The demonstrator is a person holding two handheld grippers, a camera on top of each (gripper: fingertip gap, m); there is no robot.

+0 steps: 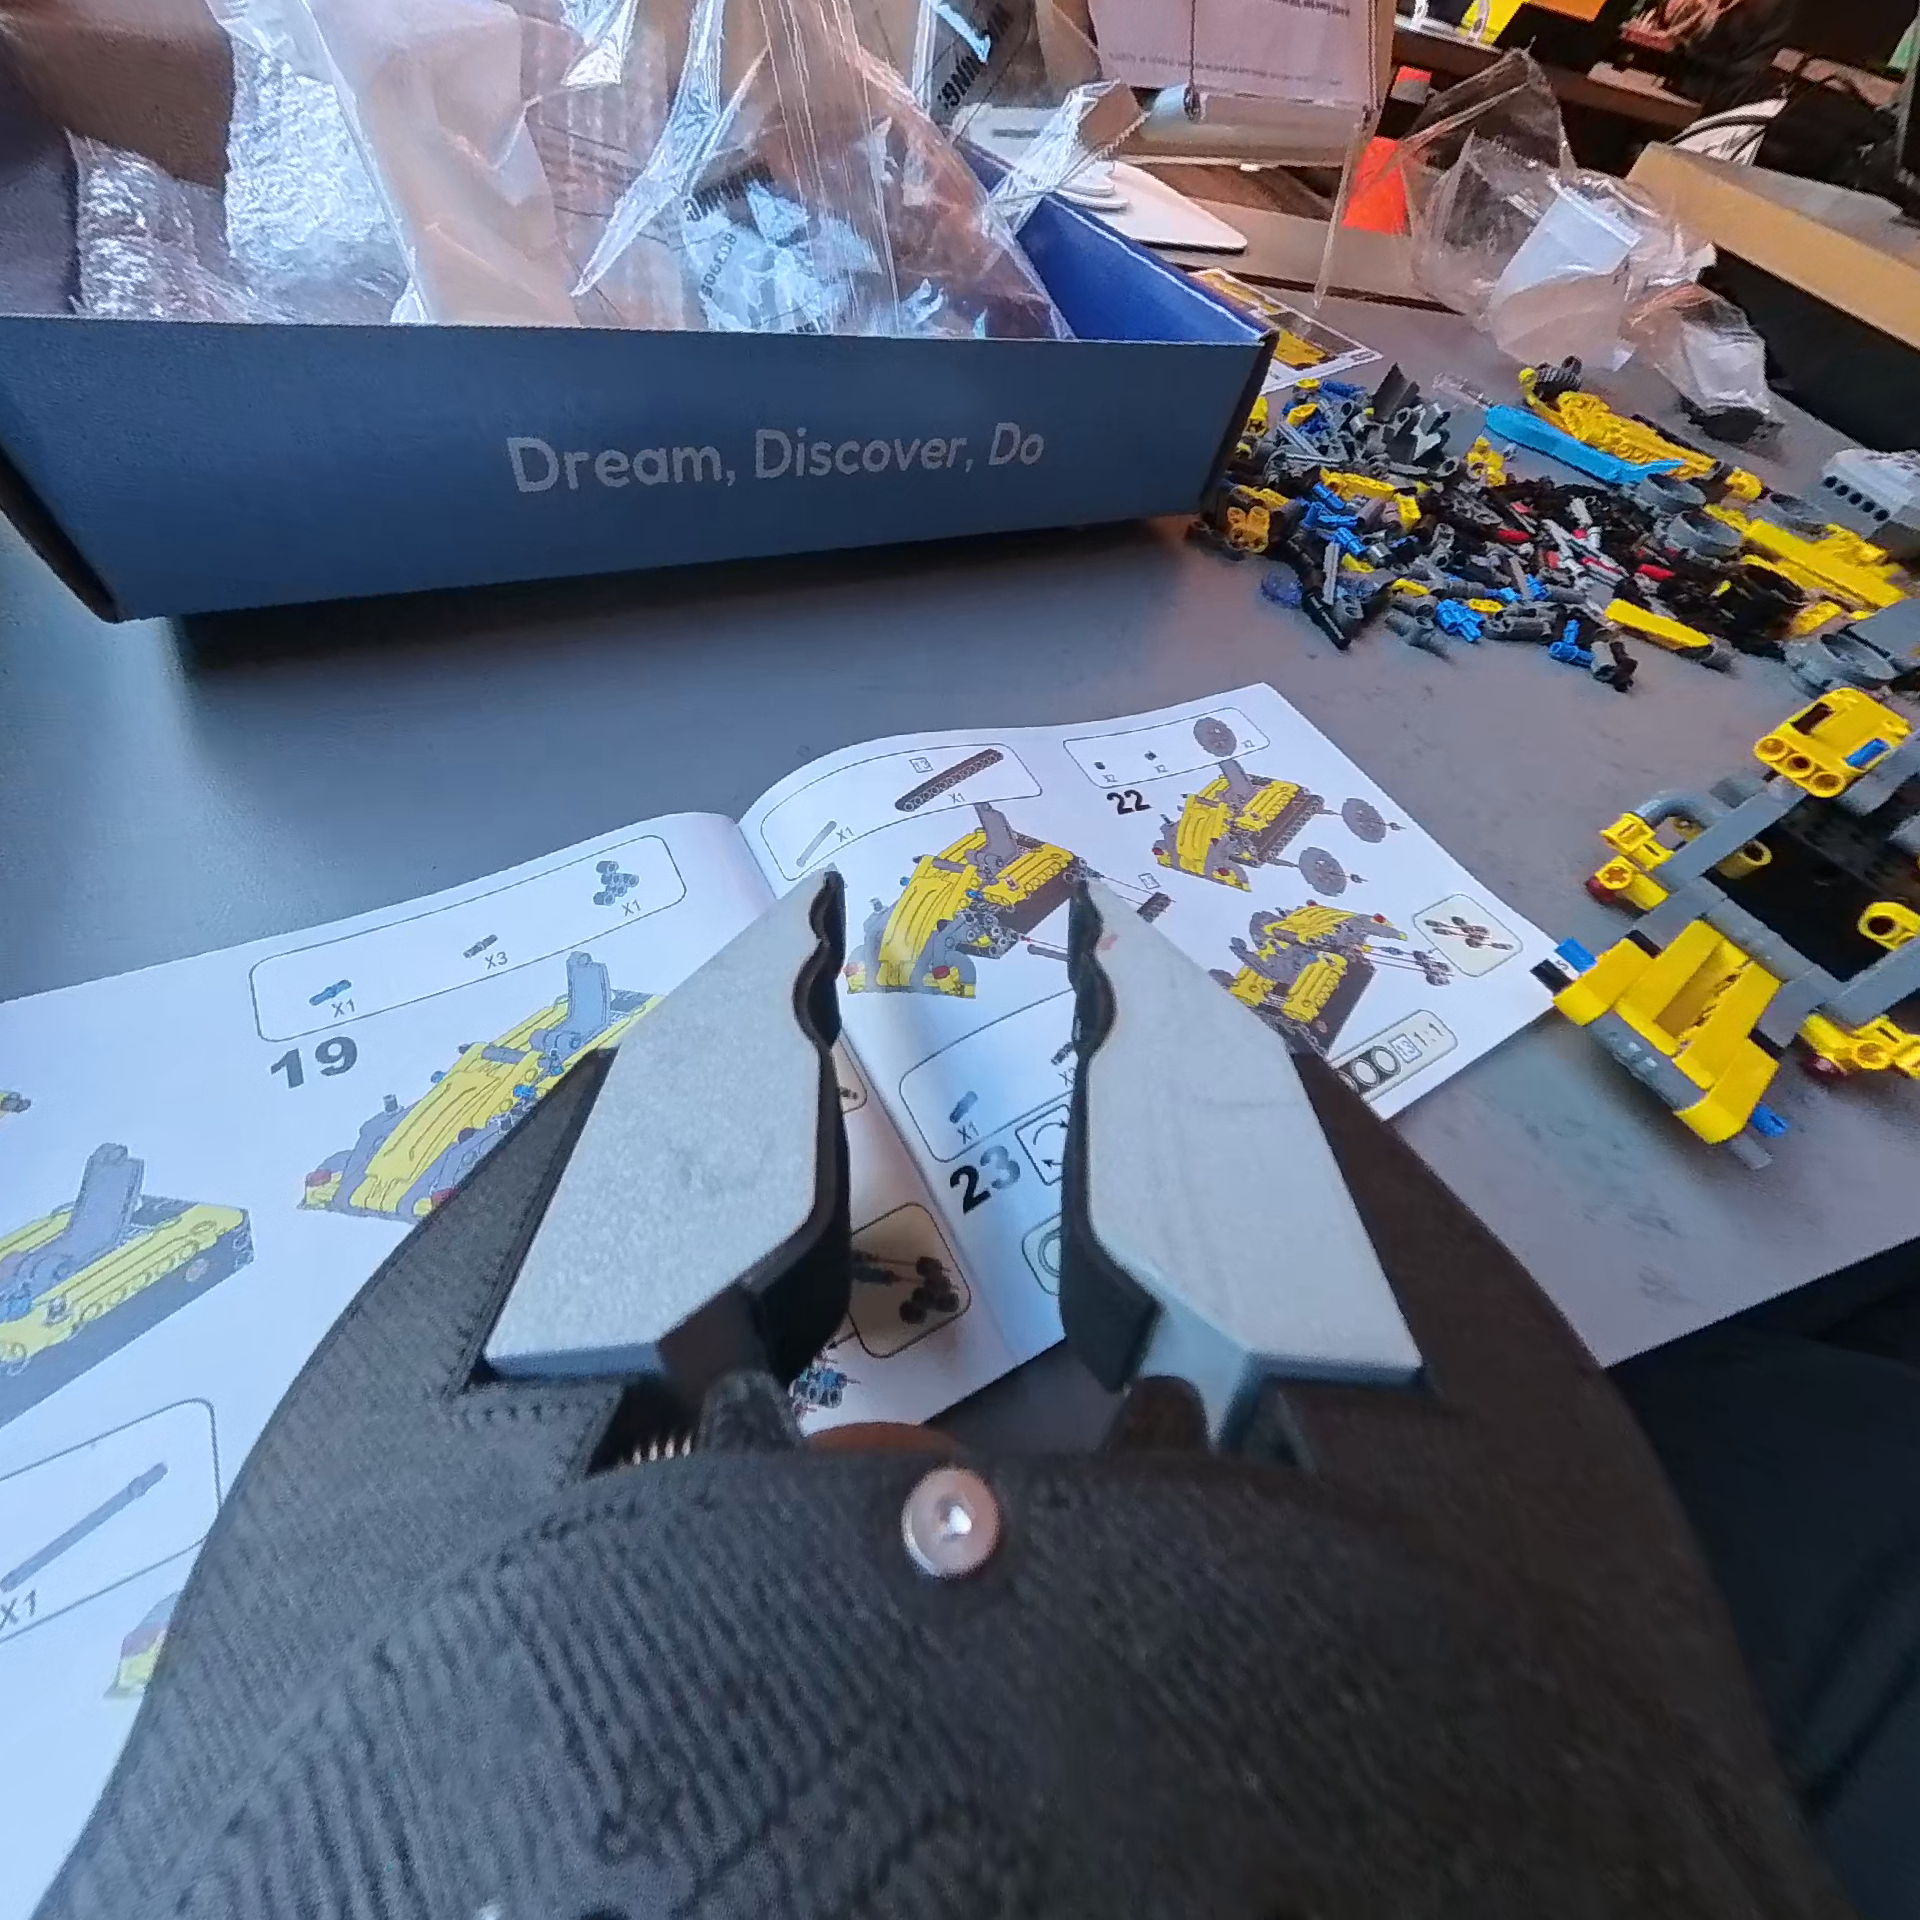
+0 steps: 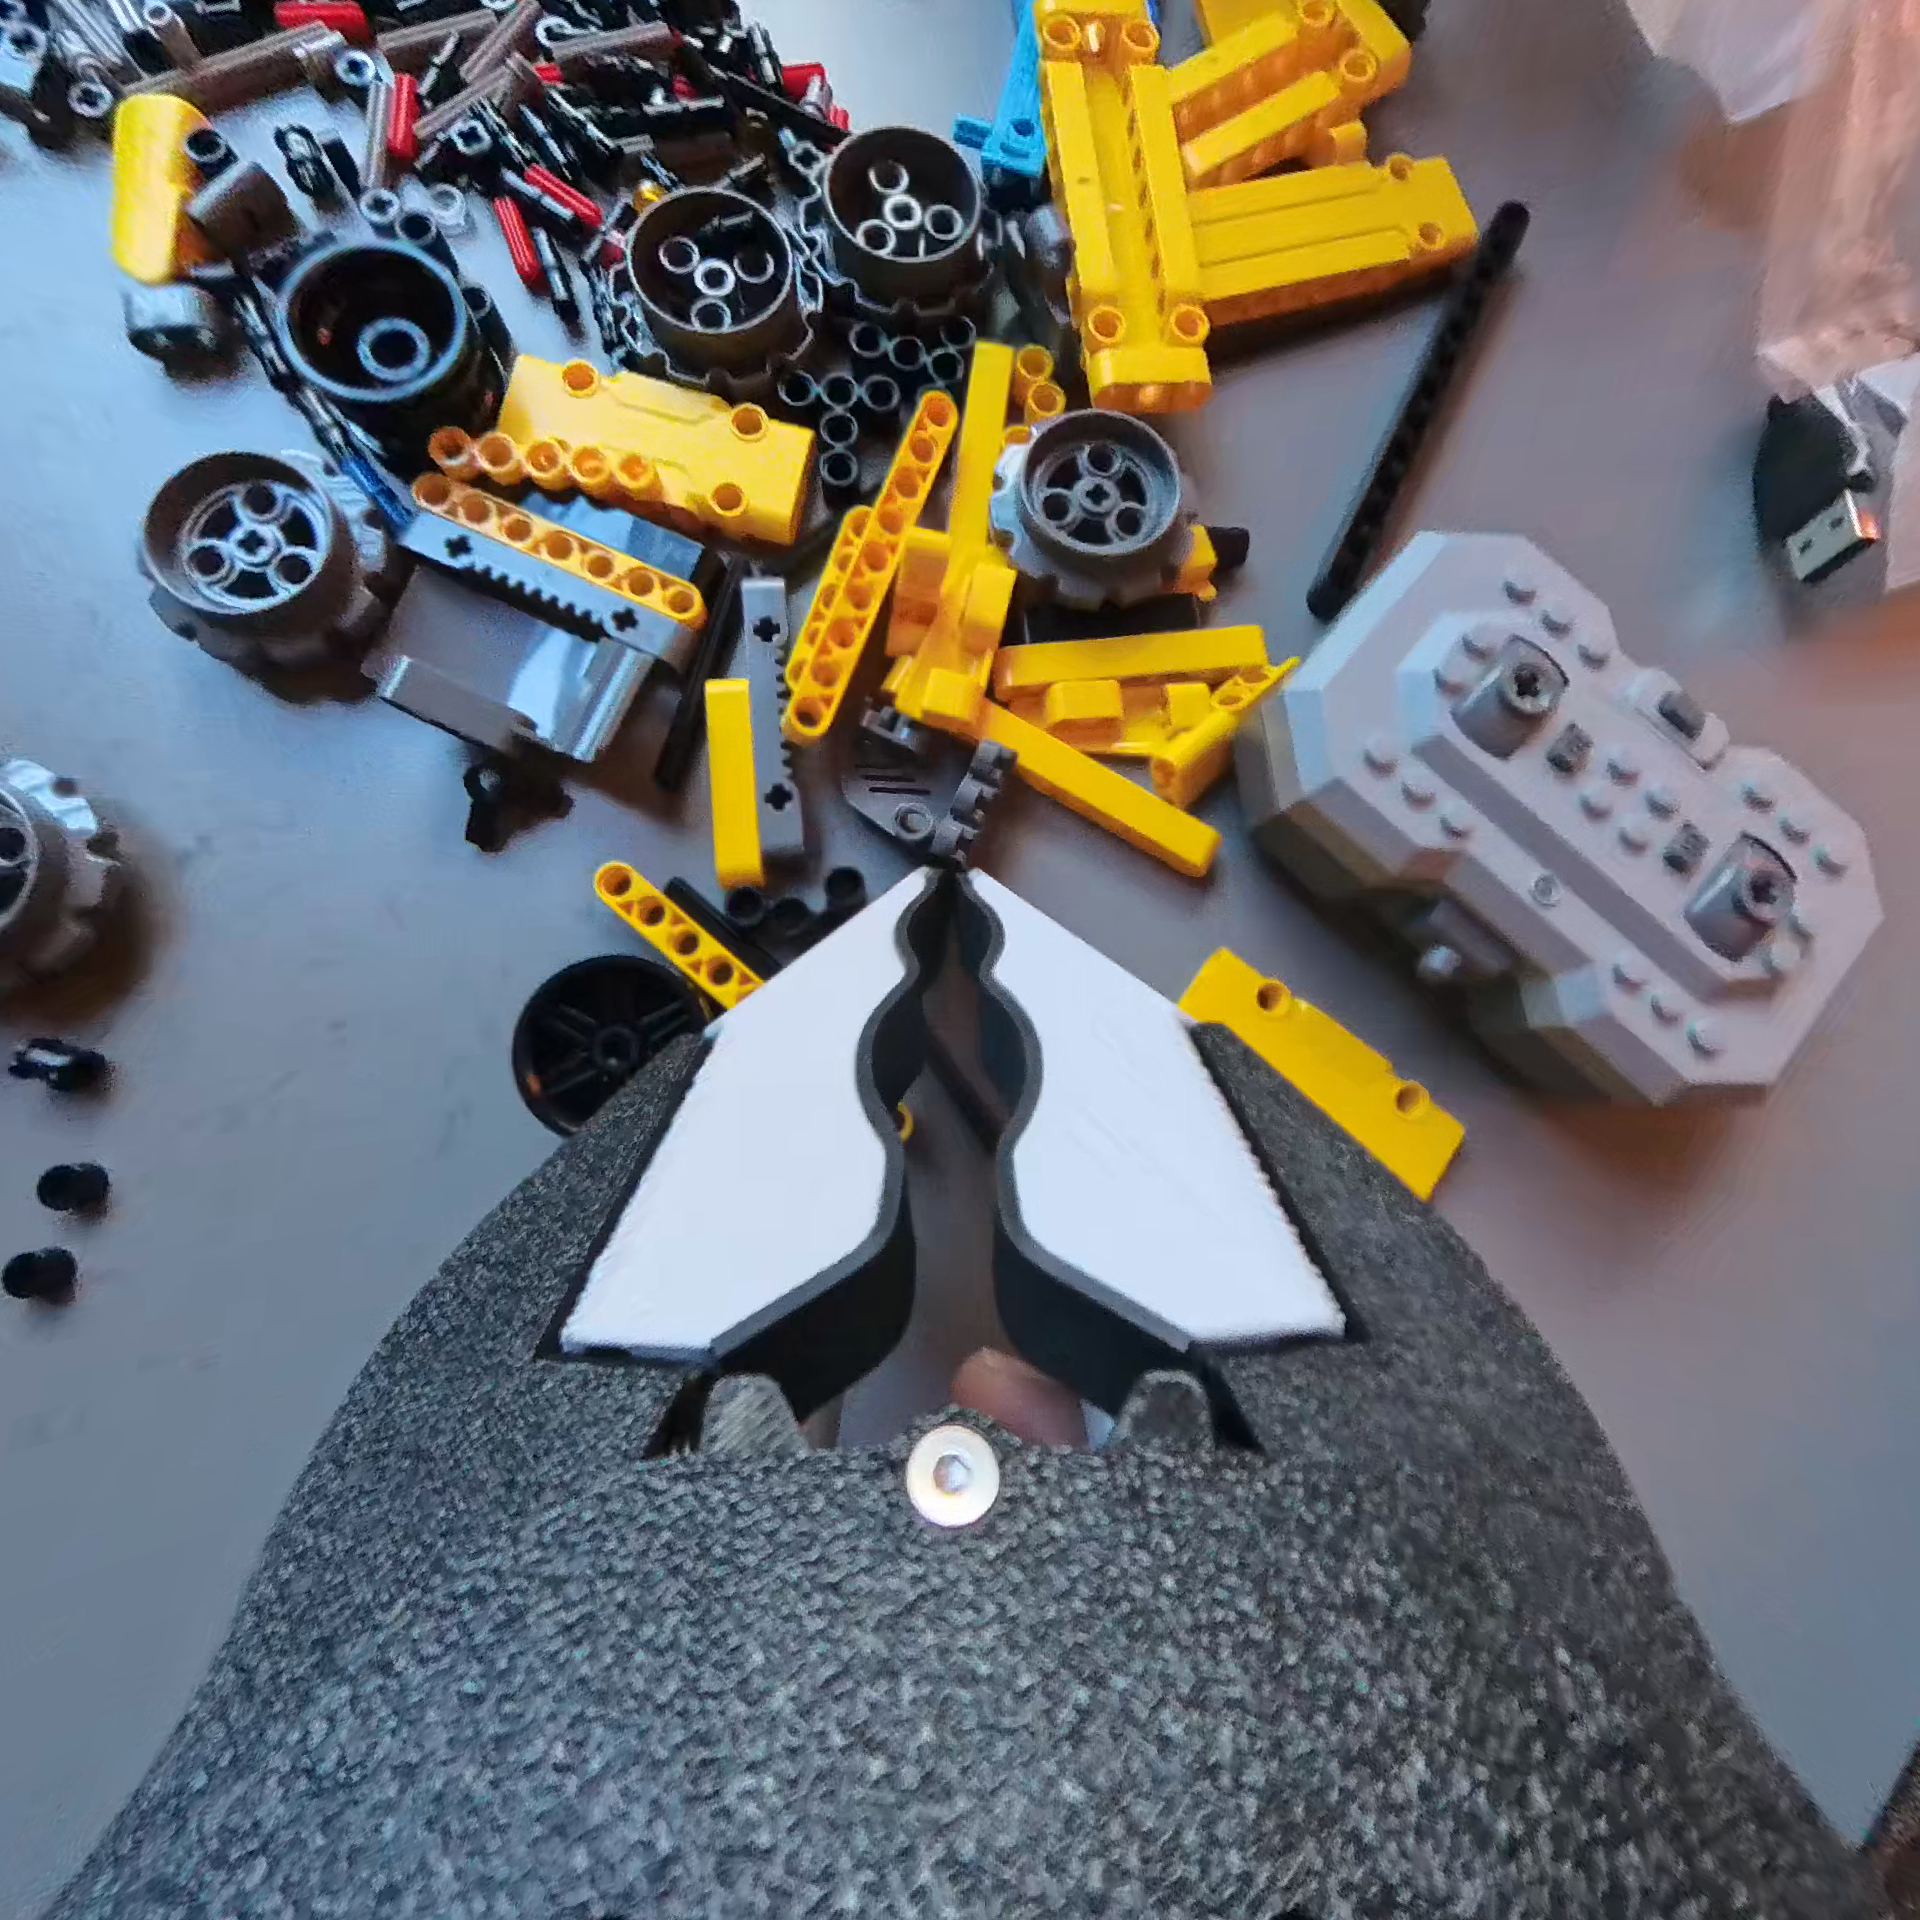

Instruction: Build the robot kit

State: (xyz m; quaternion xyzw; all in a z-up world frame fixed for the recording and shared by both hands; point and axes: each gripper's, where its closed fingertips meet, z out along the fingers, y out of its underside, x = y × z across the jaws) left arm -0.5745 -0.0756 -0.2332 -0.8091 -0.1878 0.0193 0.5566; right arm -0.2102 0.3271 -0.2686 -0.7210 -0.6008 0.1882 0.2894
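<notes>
My left gripper (image 1: 956, 894) is open and empty. It hovers over an open instruction booklet (image 1: 468, 935) that lies flat on the grey table (image 1: 416, 727). My right gripper (image 2: 948, 875) is shut, and its fingertips pinch the lower end of a small dark grey toothed piece (image 2: 979, 800). That piece sits at the near edge of a pile of yellow beams (image 2: 1101, 790), next to a black panel piece (image 2: 894, 779).
A blue cardboard box (image 1: 623, 468) with clear plastic bags (image 1: 727, 156) stands behind the booklet. Loose parts (image 1: 1507, 540) and a half-built yellow and grey model (image 1: 1745, 935) lie to its right. The right wrist view shows a grey control unit (image 2: 1558, 810), dark wheel hubs (image 2: 717, 270), a black wheel (image 2: 603, 1039) and a USB plug (image 2: 1818, 520). About 55 cm separates my left fingertips from my right. About 6 cm separates my right fingertips from the black wheel (image 2: 603, 1039).
</notes>
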